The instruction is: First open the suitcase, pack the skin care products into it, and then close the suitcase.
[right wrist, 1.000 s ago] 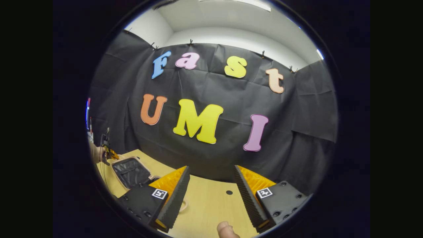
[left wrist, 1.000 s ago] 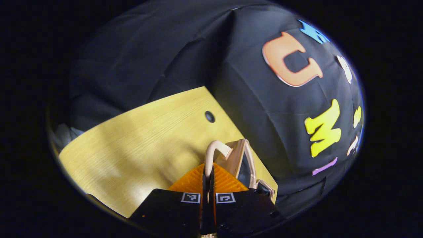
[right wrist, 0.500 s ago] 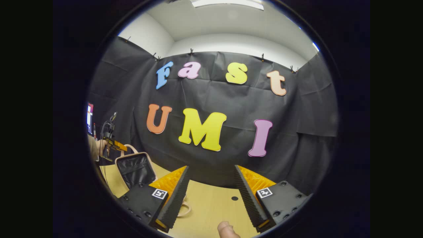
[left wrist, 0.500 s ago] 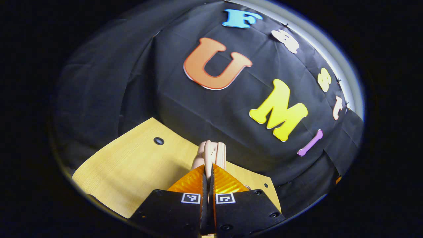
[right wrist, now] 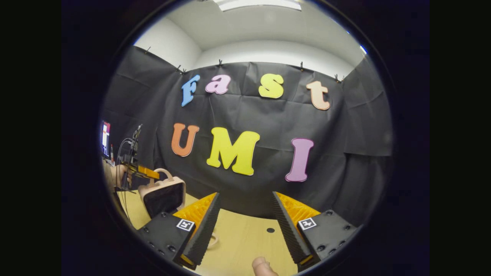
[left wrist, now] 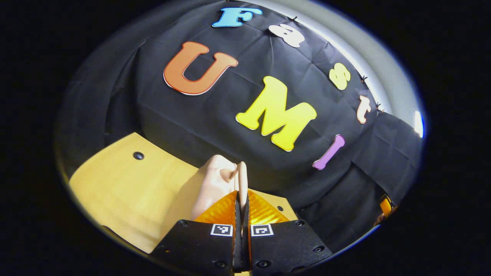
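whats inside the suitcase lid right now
The raised suitcase lid shows only a dark lining inside. The left tongs pinch its handle. The base and anything packed in it are hidden behind the right tongs.

— What sort of place is this?

— A recording booth set up inside a plain room, not a home. Black cloth (right wrist: pixel 245 115) hangs as a wall behind a light wooden desk (right wrist: pixel 245 241), pinned along its top edge with small clips (right wrist: pixel 220 61).

— And beyond the cloth?

— Bare white walls (right wrist: pixel 268 51) and a white ceiling with a strip light (right wrist: pixel 257 4). At the far left edge a lit screen (right wrist: pixel 104 138) stands beside some cables (right wrist: pixel 124 153). The desk has round cable holes (left wrist: pixel 138 155), like office furniture.
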`<state>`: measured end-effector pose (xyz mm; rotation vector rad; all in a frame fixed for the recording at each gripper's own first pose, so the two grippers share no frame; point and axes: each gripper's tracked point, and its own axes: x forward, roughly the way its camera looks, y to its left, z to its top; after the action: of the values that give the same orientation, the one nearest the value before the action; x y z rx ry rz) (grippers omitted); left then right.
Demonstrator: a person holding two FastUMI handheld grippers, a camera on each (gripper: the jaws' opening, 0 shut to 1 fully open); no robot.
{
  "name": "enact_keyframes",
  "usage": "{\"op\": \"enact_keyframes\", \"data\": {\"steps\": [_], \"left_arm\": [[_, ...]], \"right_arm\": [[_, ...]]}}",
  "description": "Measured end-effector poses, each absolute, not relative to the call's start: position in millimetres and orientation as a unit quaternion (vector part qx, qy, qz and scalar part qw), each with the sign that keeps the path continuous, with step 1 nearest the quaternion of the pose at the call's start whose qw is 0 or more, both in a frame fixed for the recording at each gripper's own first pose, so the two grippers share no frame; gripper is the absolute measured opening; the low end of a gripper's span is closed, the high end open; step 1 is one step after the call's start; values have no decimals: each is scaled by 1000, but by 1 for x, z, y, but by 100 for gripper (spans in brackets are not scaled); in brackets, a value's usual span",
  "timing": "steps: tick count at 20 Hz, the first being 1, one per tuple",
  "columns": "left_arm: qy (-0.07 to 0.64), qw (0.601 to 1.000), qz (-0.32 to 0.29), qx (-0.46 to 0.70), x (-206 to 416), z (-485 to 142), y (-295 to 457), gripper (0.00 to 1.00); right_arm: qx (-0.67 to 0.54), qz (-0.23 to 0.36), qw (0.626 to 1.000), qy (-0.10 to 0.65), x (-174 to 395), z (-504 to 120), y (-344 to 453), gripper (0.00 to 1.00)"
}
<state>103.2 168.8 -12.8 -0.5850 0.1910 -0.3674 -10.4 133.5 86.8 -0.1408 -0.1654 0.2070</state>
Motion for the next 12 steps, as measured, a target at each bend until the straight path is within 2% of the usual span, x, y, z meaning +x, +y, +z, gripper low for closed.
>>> {"op": "enact_keyframes", "data": {"steps": [6,12], "left_arm": [[118,924,-234,-279,101,-32,89,3],[189,915,-270,-232,104,-73,7,4]], "right_arm": [[-78,116,987,-75,-13,69,117,79],[-78,115,989,-58,-11,52,95,80]]}}
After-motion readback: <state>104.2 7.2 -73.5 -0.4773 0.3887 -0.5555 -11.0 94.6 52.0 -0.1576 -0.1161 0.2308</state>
